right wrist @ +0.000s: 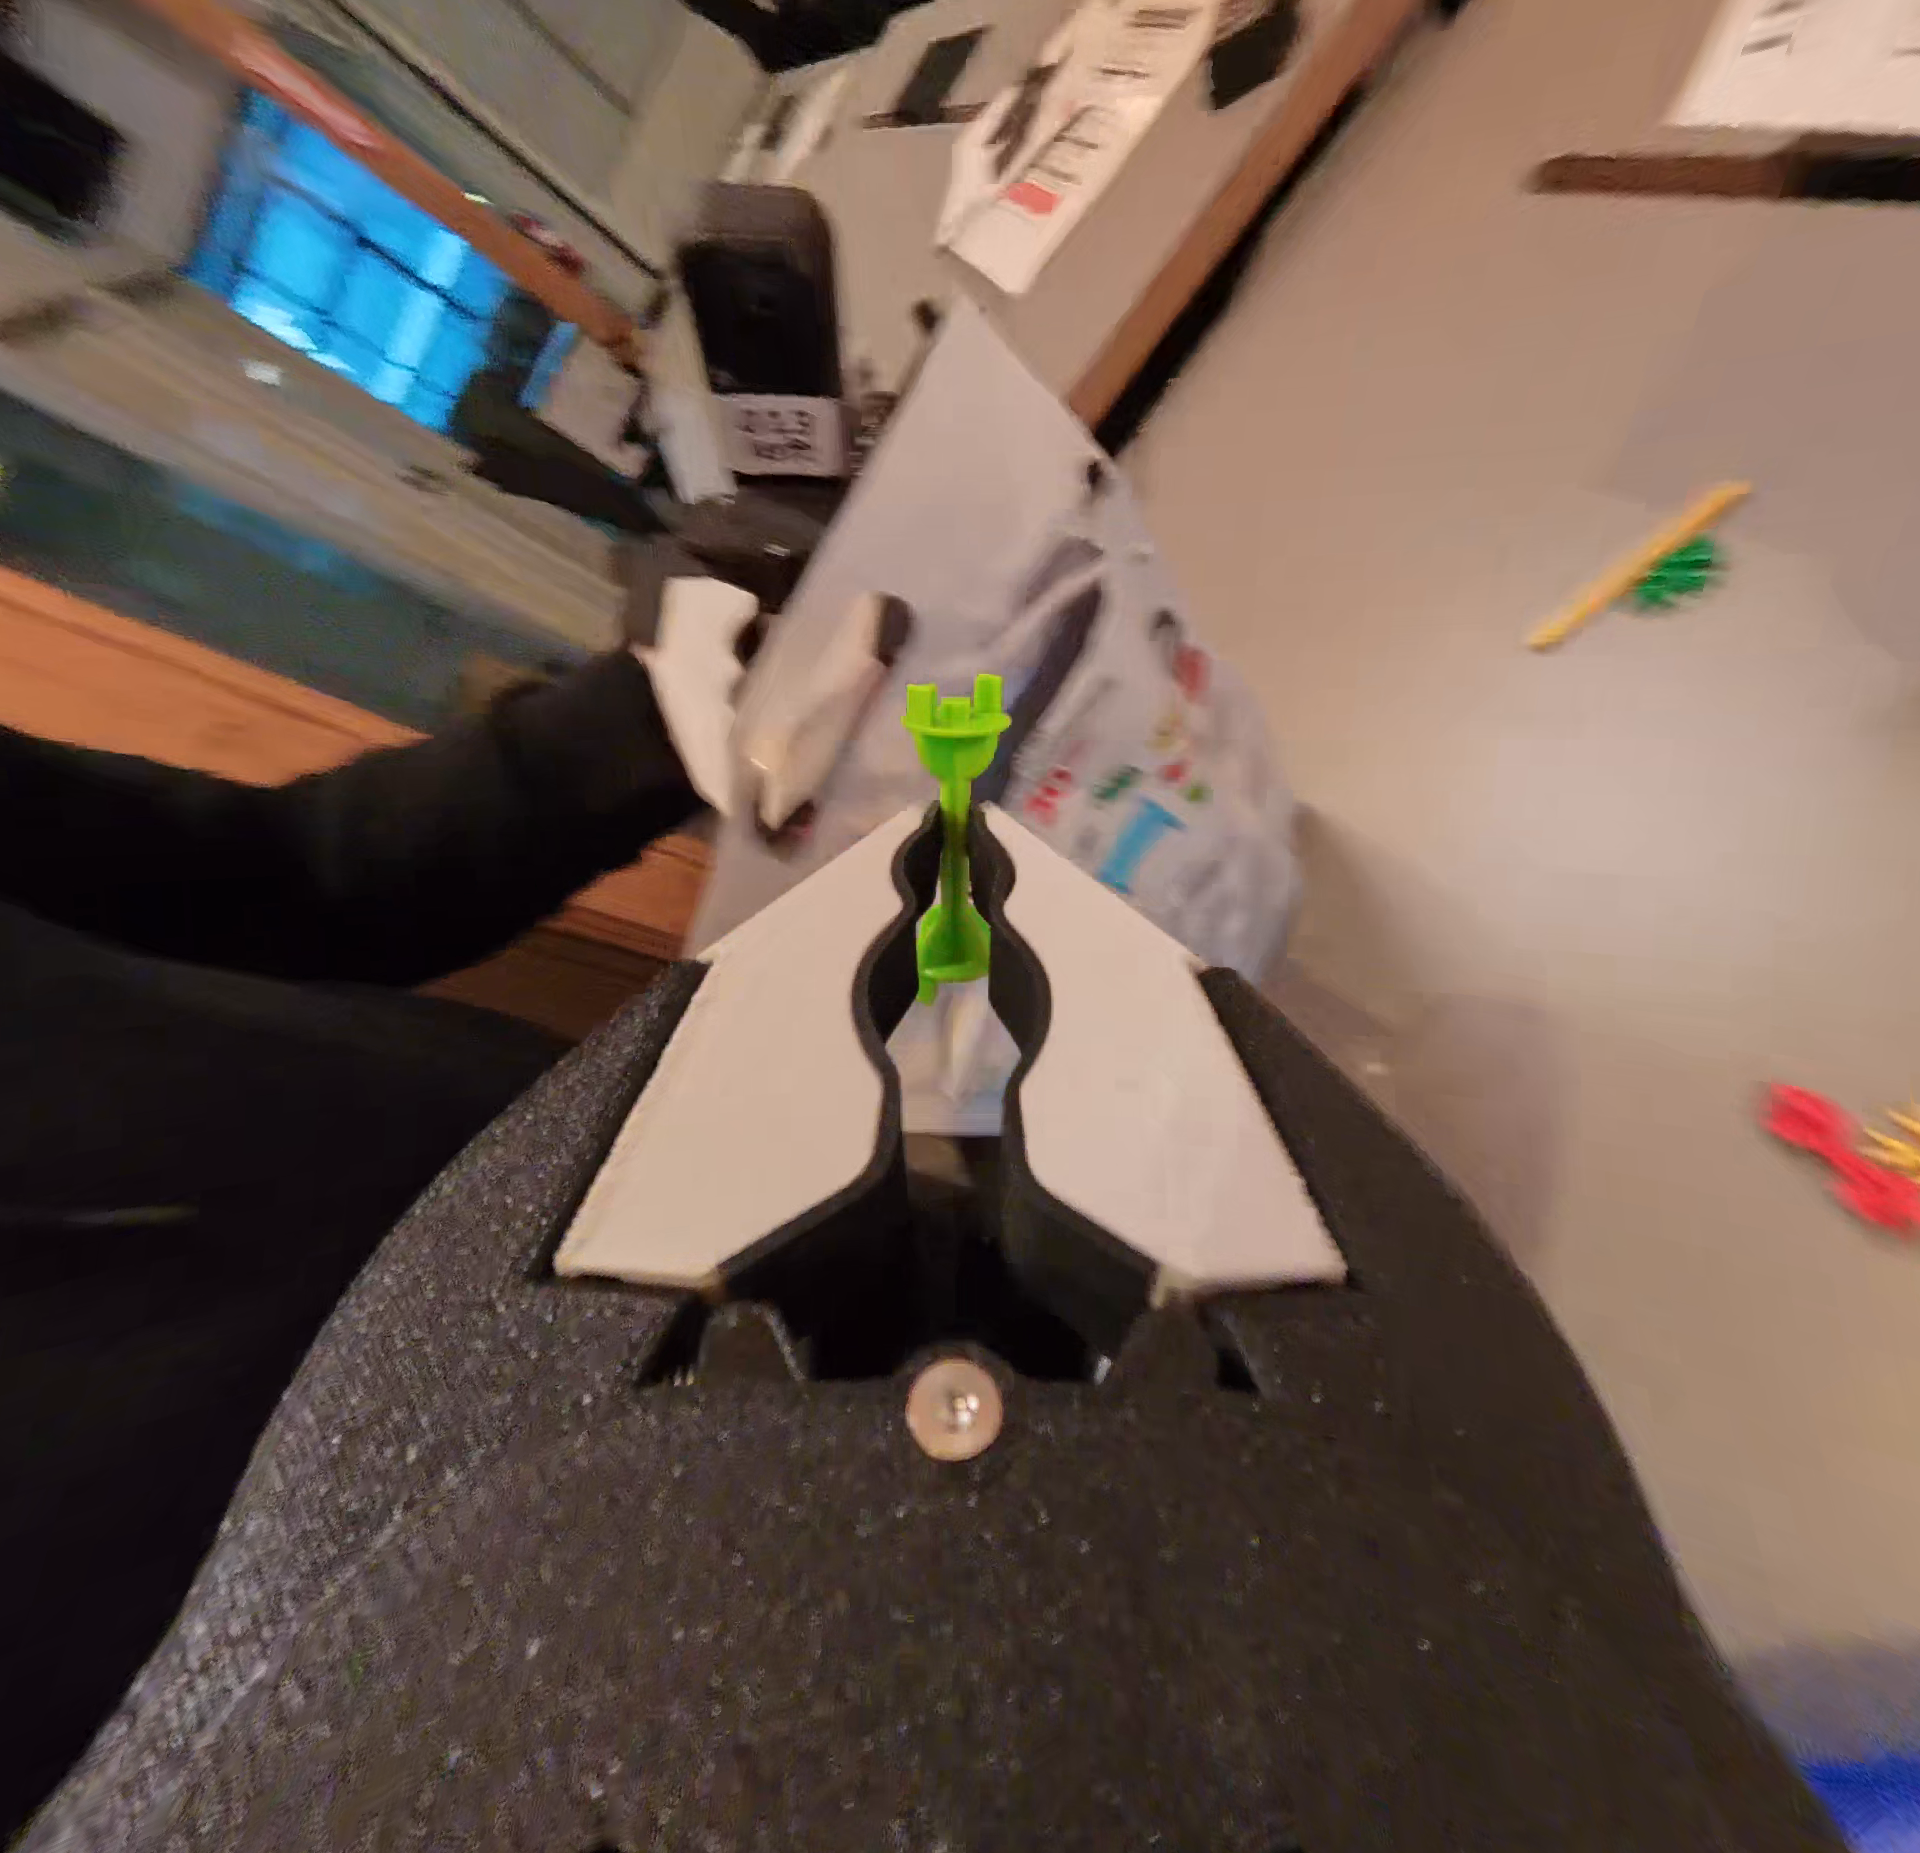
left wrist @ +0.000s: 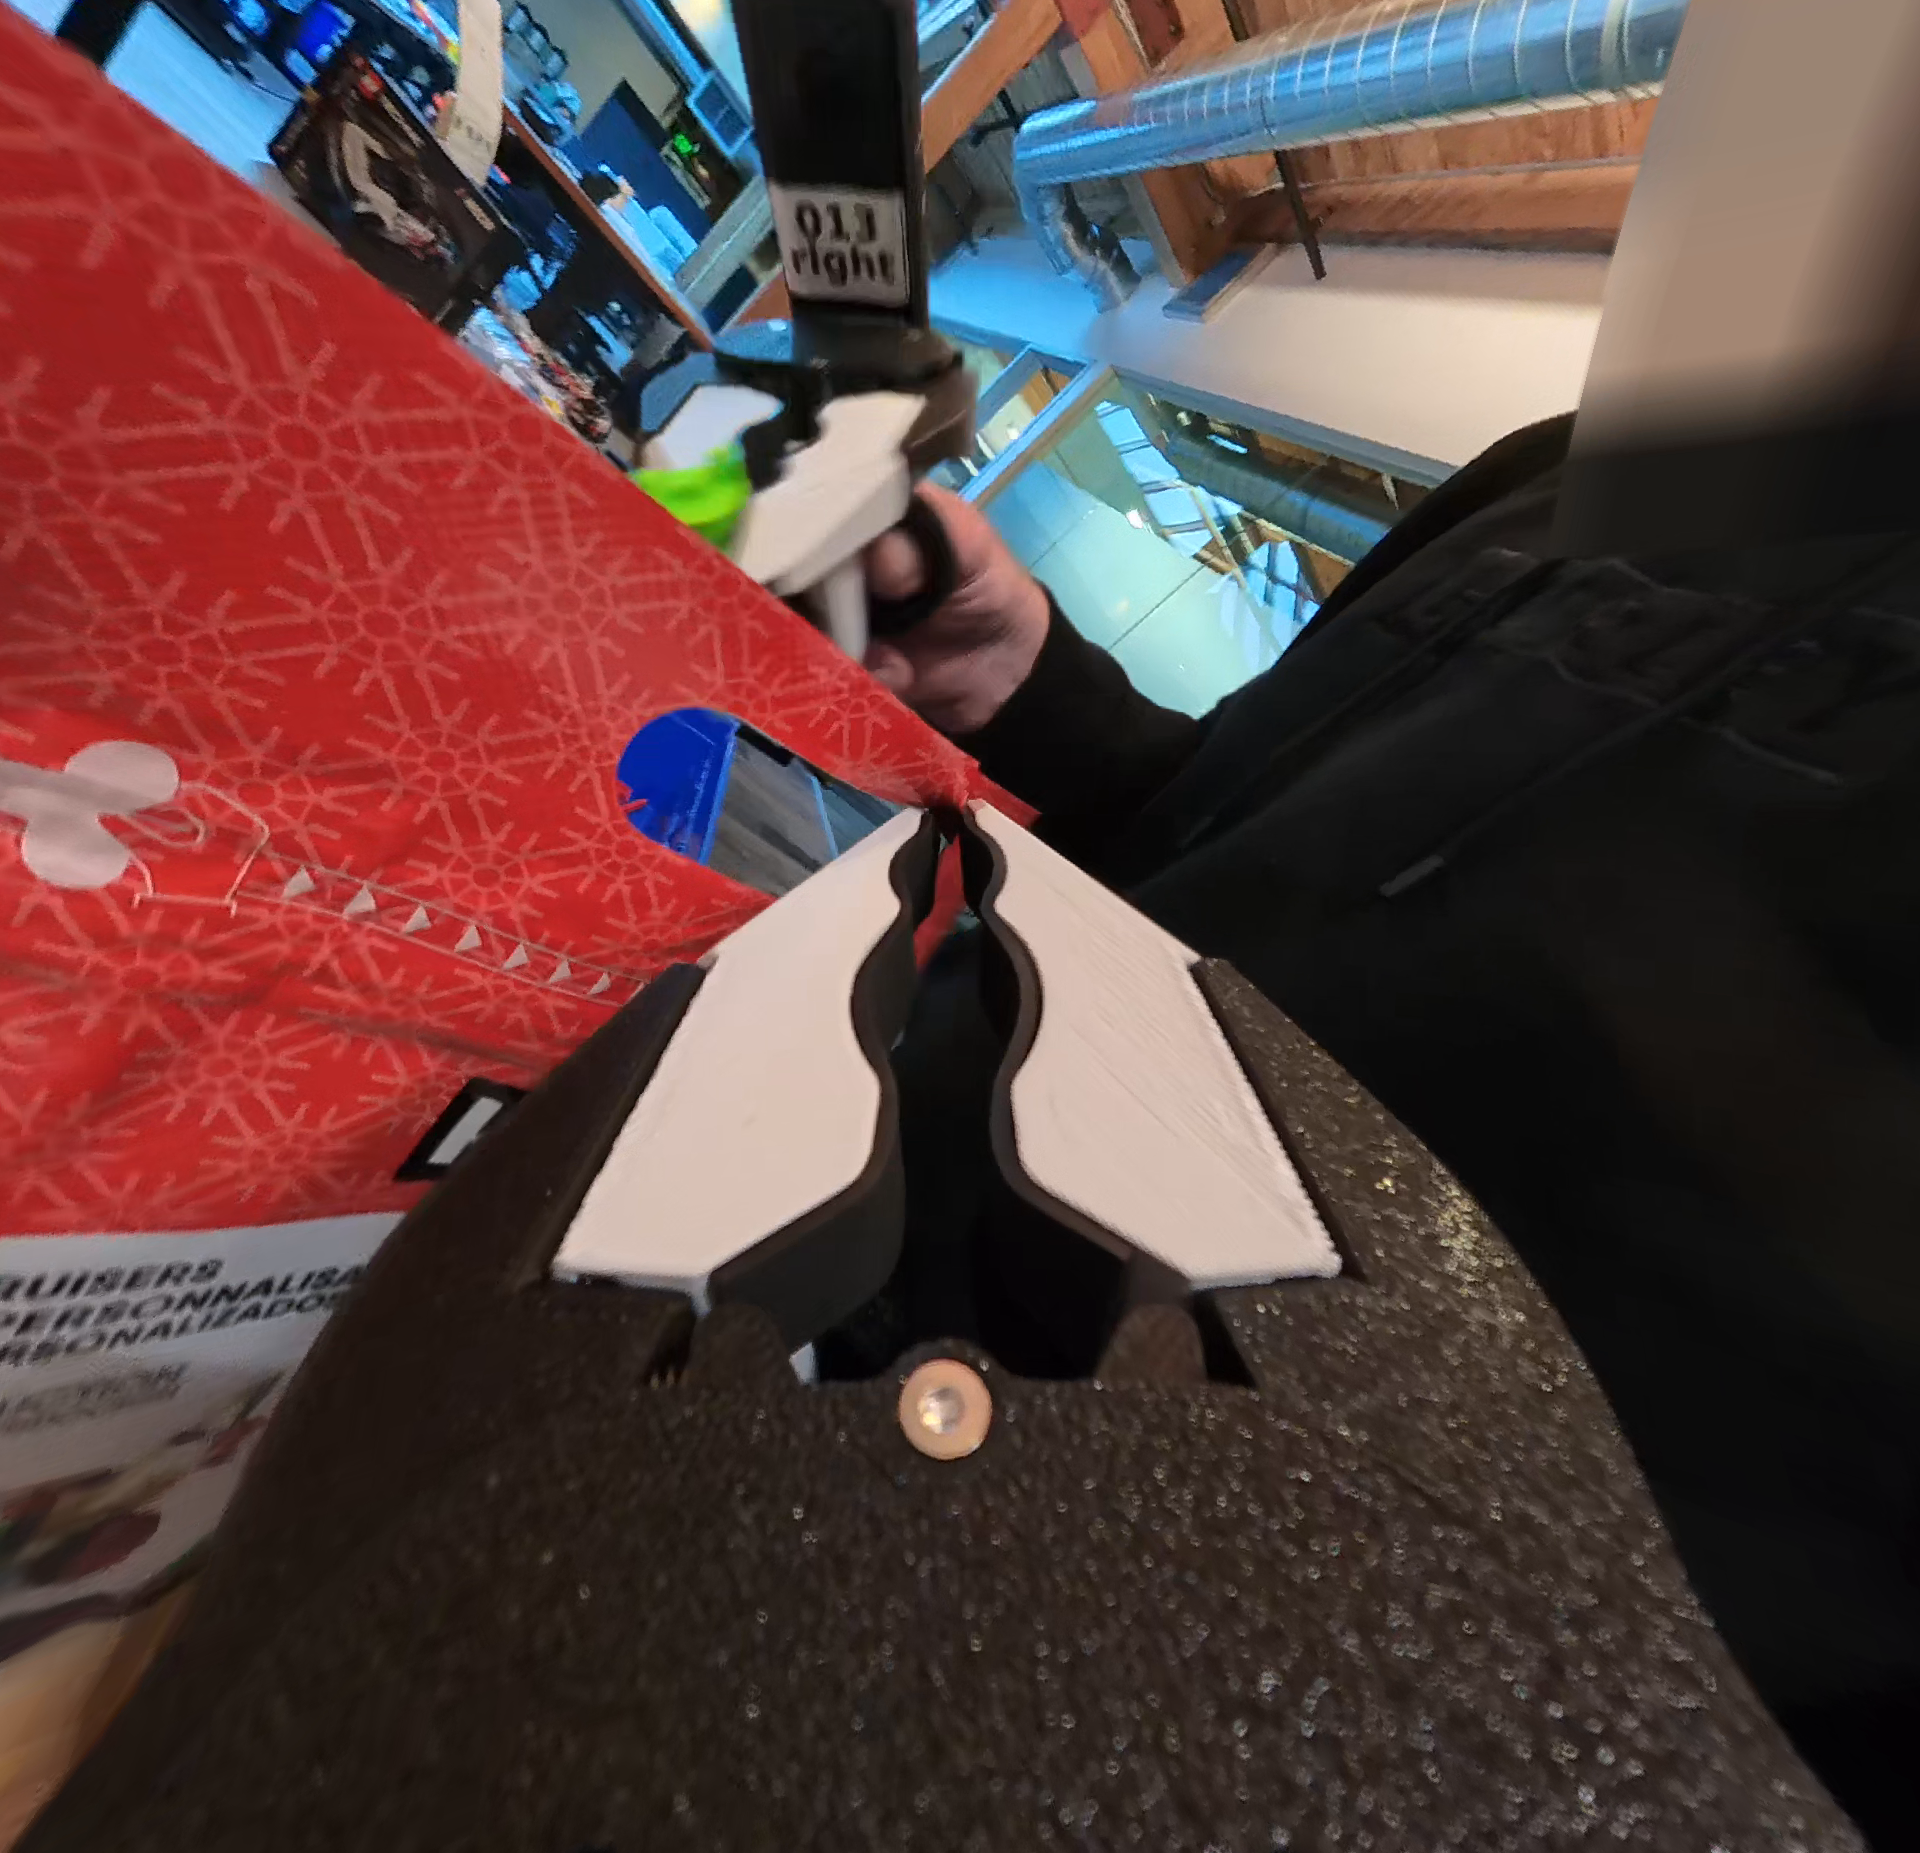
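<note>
Red box [left wrist: 312, 660] is pinching at its top edge between your left gripper [left wrist: 943, 816] tips; your right gripper [right wrist: 956, 816] is clamping a green peg [right wrist: 954, 764] near its middle. Thin grips may be slipping if you jerk.

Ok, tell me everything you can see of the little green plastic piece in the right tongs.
The green plastic piece is a bright lime rod, thin in the middle, with a flanged, pronged connector at each end. It looks like moulded toy plastic. The right tongs are shut on its narrow shaft: one end sticks out past the fingertips, the other sits in the gap between the fingers. It runs along the fingers, lifted clear of the grey table, touching only the pads.
</note>
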Demonstrator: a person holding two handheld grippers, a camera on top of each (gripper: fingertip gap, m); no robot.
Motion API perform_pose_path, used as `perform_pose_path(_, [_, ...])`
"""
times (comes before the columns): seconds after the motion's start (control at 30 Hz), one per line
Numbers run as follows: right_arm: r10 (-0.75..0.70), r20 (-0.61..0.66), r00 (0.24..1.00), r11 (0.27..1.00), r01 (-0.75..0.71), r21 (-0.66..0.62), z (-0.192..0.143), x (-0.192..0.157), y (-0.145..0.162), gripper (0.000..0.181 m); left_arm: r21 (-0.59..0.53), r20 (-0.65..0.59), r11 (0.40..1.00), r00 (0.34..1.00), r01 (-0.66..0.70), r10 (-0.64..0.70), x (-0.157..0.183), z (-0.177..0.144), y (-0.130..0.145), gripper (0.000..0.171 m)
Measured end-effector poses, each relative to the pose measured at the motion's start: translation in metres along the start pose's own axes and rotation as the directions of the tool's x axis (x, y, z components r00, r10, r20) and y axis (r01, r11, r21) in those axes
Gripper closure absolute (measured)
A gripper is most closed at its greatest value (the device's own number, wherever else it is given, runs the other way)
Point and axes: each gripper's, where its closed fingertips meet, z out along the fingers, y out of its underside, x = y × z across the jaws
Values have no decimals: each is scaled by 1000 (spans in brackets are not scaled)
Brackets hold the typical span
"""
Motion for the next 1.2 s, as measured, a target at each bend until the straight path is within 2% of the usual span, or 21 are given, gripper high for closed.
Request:
perform_pose_path(0.13, [135,116,984,985,-121,-120,44,-10,12,179,-29,-60,1000,998,-8,6,7,8,7,170])
perform_pose_path(0.23, [242,143,960,958,-213,-194,67,-4,25,179,-48,-88,998,996,-32,27,10,14,13,170])
perform_pose_path(0.4, [304,67,950,923,-276,-269,88,8,45,179,-38,-109,998,993,-54,50,14,20,18,170])
perform_pose_path(0.53, [88,-120,989,917,-127,-378,89,26,62,179,-53,-107,996,992,-78,73,16,25,23,171])
perform_pose_path(0.6, [-24,-193,981,895,-65,-441,86,36,68,178,-51,-89,994,992,-97,92,16,27,23,171])
perform_pose_path(0.67, [-216,-303,928,855,31,-517,76,56,69,179,-51,-71,993,992,-108,105,15,26,24,170])
perform_pose_path(0.7, [-207,-288,935,854,29,-520,77,50,69,179,-49,-69,993,992,-111,108,15,26,23,170])
perform_pose_path(0.77, [-163,-245,956,859,16,-511,81,36,66,179,-43,-72,993,992,-111,107,15,25,23,171])
perform_pose_path(0.83, [42,-102,994,900,-82,-429,92,4,54,179,-61,-84,991,990,-115,110,17,27,25,171])
perform_pose_path(0.93, [288,30,957,889,-255,-379,100,-9,47,179,-93,-95,988,989,-123,114,19,31,30,171])
perform_pose_path(1.0, [345,49,937,861,-295,-415,101,-7,57,179,-110,-104,985,987,-132,120,21,31,34,170])
perform_pose_path(1.1, [260,-1,966,828,-224,-514,104,-7,82,179,-110,-100,982,984,-155,145,22,31,35,171])
perform_pose_path(1.17, [67,-107,992,805,-117,-582,103,10,99,179,-121,-112,980,983,-161,148,26,33,38,171])
perform_pose_path(1.2, [-41,-185,982,793,-80,-603,101,27,103,179,-135,-116,977,982,-164,148,29,34,42,171])
